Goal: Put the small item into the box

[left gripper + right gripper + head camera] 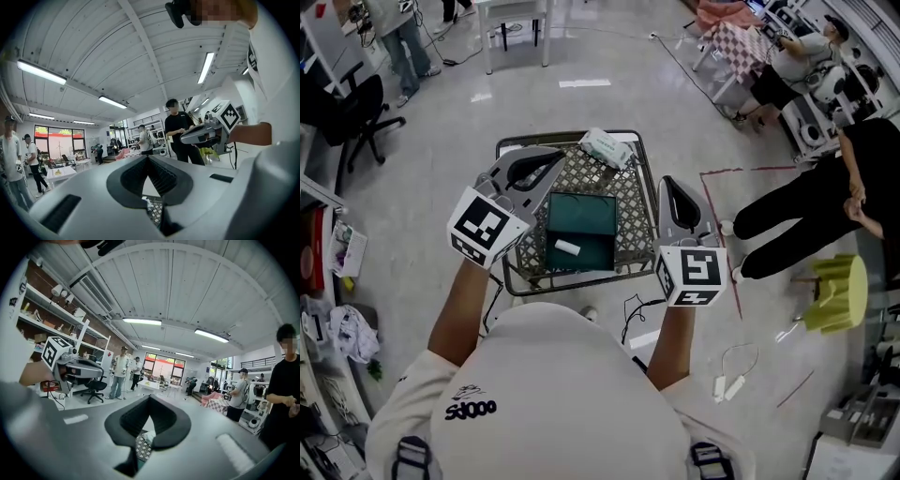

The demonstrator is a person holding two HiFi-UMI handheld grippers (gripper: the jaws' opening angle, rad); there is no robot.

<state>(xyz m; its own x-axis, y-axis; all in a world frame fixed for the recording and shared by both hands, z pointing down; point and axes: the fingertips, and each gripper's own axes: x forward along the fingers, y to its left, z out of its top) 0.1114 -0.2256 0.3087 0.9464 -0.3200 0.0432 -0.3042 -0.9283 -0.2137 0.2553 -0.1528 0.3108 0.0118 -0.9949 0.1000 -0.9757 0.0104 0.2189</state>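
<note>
A dark green open box [586, 214] stands on a small table with a metal lattice top [602, 178]. A small white item [566, 247] lies inside the box near its front wall. My left gripper [556, 157] hangs above the table's left side, shut and empty. My right gripper [672, 182] is held over the table's right edge, also shut with nothing in it. In the left gripper view the jaws [148, 158] meet at the tip and point up into the room. The right gripper view shows its jaws [150, 397] closed too, with a bit of lattice [141, 447] below.
A white packet [607, 147] lies at the table's far edge. A person in black [825, 206] stands to the right, beside a yellow-green stool [836, 291]. Cables and white plugs [731, 380] lie on the floor at the right. An office chair [356, 112] is at far left.
</note>
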